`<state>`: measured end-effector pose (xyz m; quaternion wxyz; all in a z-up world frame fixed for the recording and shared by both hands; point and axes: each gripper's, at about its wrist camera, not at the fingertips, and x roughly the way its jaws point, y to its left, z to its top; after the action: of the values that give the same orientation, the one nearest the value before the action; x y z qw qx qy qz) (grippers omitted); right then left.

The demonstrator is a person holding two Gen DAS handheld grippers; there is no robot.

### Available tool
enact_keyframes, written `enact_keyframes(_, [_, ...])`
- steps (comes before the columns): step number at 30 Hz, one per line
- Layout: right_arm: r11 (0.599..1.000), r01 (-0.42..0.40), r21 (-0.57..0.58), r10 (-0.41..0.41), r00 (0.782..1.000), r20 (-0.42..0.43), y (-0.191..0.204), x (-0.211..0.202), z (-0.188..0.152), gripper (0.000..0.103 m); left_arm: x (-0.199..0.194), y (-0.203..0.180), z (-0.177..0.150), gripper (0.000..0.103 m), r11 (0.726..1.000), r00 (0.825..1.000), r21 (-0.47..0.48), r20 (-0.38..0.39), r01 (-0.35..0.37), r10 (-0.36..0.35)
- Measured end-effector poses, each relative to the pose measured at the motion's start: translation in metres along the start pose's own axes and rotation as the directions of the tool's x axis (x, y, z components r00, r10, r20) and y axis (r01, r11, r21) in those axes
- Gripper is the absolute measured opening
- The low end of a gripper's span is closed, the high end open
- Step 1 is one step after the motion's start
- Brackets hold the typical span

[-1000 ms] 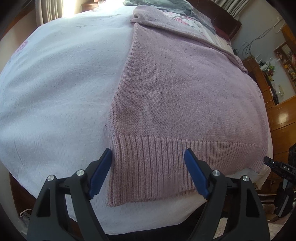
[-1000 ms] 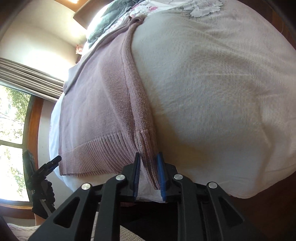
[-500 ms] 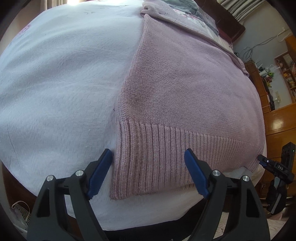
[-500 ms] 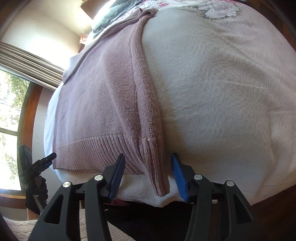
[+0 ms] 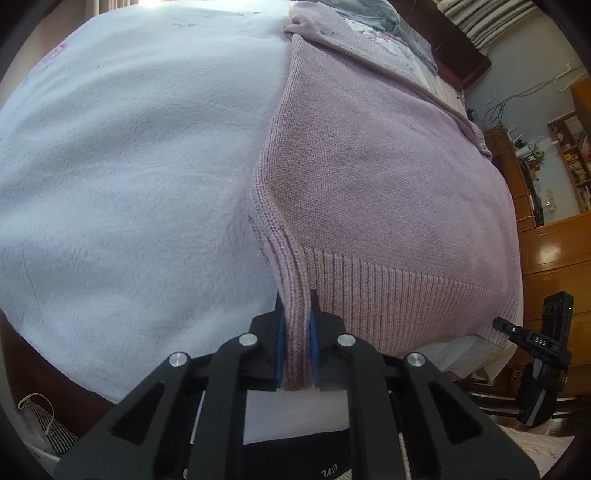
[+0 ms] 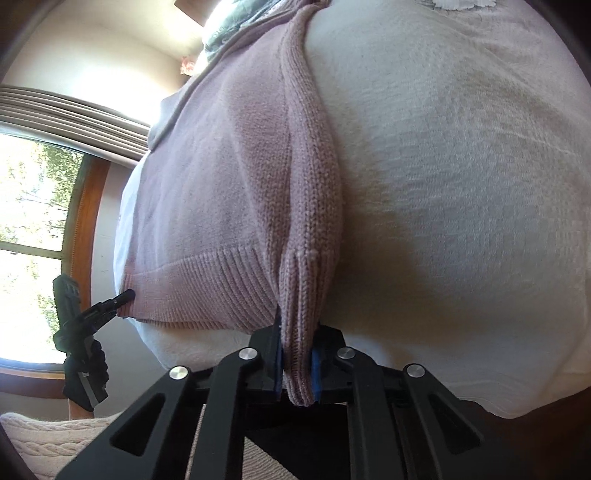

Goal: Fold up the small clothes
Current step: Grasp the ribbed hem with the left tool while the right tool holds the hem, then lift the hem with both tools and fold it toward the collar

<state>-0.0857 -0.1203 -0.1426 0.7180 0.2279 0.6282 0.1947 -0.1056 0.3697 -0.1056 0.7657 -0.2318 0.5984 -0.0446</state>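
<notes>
A pink knitted sweater (image 5: 376,177) lies flat on a white bed cover (image 5: 129,166), its ribbed hem toward me. My left gripper (image 5: 295,325) is shut on the hem's left corner, and the knit bunches into a ridge between the blue pads. In the right wrist view the same sweater (image 6: 229,177) lies with a sleeve folded along its right edge. My right gripper (image 6: 297,350) is shut on the ribbed cuff (image 6: 299,295) at the hem's right corner. Each gripper shows small at the side of the other's view.
The bed cover (image 6: 461,184) spreads wide on both sides of the sweater. Grey and floral bedding (image 5: 384,22) lies at the bed's far end. Wooden furniture and shelves (image 5: 554,236) stand to the right. A window with blinds (image 6: 33,206) is on the left.
My left gripper went from open around the hem corner to shut on it. My right gripper opened half a second ago and has shut again on the cuff, closer in.
</notes>
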Motion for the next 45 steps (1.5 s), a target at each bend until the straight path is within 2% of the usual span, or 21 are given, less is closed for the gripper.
enact_keyframes(3, [0.991, -0.13, 0.013, 0.13, 0.991, 0.023, 0.006, -0.014, 0.001, 0.01, -0.013, -0.001, 0.004, 0.008, 0.992, 0.992, -0.032, 0.025, 0.123, -0.122])
enact_keyframes(6, [0.97, -0.243, 0.023, 0.241, 0.968, 0.064, 0.008, -0.033, 0.006, 0.01, -0.032, -0.001, 0.013, 0.008, 0.976, 0.975, -0.054, 0.08, 0.212, -0.208])
enact_keyframes(10, [0.941, -0.339, 0.014, 0.335, 0.935, 0.119, 0.014, -0.055, 0.019, 0.01, -0.054, -0.003, 0.029, 0.008, 0.953, 0.945, -0.049, 0.151, 0.3, -0.29])
enact_keyframes(12, [0.931, -0.364, 0.002, 0.361, 0.922, 0.142, 0.017, -0.064, 0.03, 0.01, -0.06, -0.009, 0.041, 0.008, 0.954, 0.941, -0.031, 0.177, 0.299, -0.29])
enact_keyframes(15, [0.929, -0.371, -0.004, 0.366, 0.914, 0.173, 0.019, -0.075, 0.05, 0.01, -0.062, -0.014, 0.061, 0.008, 0.959, 0.938, -0.011, 0.213, 0.282, -0.274])
enact_keyframes(20, [0.929, -0.371, 0.007, 0.361, 0.908, 0.214, 0.011, -0.078, 0.088, 0.01, -0.057, 0.004, 0.098, 0.008, 0.959, 0.93, -0.042, 0.26, 0.28, -0.26])
enact_keyframes(24, [0.934, -0.355, 0.037, 0.338, 0.914, 0.222, -0.002, -0.07, 0.123, 0.01, -0.039, 0.018, 0.132, 0.008, 0.951, 0.924, -0.088, 0.278, 0.298, -0.263])
enact_keyframes(27, [0.933, -0.351, 0.083, 0.328, 0.921, 0.211, -0.017, -0.057, 0.151, 0.01, -0.019, 0.024, 0.154, 0.008, 0.948, 0.93, -0.121, 0.264, 0.295, -0.255])
enact_keyframes(31, [0.937, -0.323, 0.135, 0.297, 0.937, 0.184, -0.028, -0.034, 0.179, 0.01, 0.012, 0.031, 0.176, 0.01, 0.947, 0.948, -0.166, 0.21, 0.276, -0.24])
enact_keyframes(34, [0.927, -0.333, 0.174, 0.305, 0.937, 0.17, -0.037, -0.027, 0.19, 0.011, 0.023, 0.042, 0.185, 0.014, 0.926, 0.945, -0.218, 0.185, 0.307, -0.27])
enact_keyframes(36, [0.909, -0.355, 0.218, 0.326, 0.932, 0.159, -0.045, -0.025, 0.195, 0.013, 0.02, 0.054, 0.189, 0.016, 0.889, 0.925, -0.268, 0.192, 0.371, -0.328])
enact_keyframes(37, [0.901, -0.37, 0.228, 0.341, 0.927, 0.158, -0.048, -0.025, 0.196, 0.013, 0.013, 0.06, 0.189, 0.02, 0.881, 0.92, -0.281, 0.216, 0.38, -0.327])
enact_keyframes(38, [0.898, -0.373, 0.231, 0.343, 0.925, 0.16, -0.05, -0.026, 0.197, 0.014, 0.005, 0.066, 0.19, 0.027, 0.883, 0.919, -0.285, 0.243, 0.373, -0.31])
enact_keyframes(39, [0.899, -0.371, 0.233, 0.341, 0.927, 0.158, -0.051, -0.026, 0.198, 0.015, -0.003, 0.072, 0.191, 0.029, 0.884, 0.918, -0.29, 0.263, 0.368, -0.296])
enact_keyframes(40, [0.896, -0.375, 0.237, 0.346, 0.925, 0.156, -0.052, -0.027, 0.199, 0.017, -0.011, 0.078, 0.191, 0.029, 0.881, 0.915, -0.295, 0.281, 0.37, -0.29])
enact_keyframes(42, [0.887, -0.384, 0.255, 0.35, 0.921, 0.17, -0.055, -0.029, 0.201, 0.03, -0.025, 0.084, 0.19, 0.029, 0.886, 0.912, -0.289, 0.306, 0.362, -0.273])
enact_keyframes(43, [0.885, -0.39, 0.256, 0.349, 0.917, 0.191, -0.058, -0.034, 0.203, 0.034, -0.031, 0.084, 0.189, 0.029, 0.896, 0.915, -0.275, 0.309, 0.348, -0.261])
enact_keyframes(44, [0.889, -0.38, 0.256, 0.33, 0.919, 0.216, -0.06, -0.04, 0.205, 0.046, -0.035, 0.082, 0.189, 0.029, 0.908, 0.918, -0.254, 0.308, 0.332, -0.25])
enact_keyframes(45, [0.896, -0.362, 0.258, 0.305, 0.923, 0.236, -0.062, -0.044, 0.211, 0.049, -0.038, 0.078, 0.188, 0.03, 0.922, 0.921, -0.226, 0.306, 0.315, -0.24])
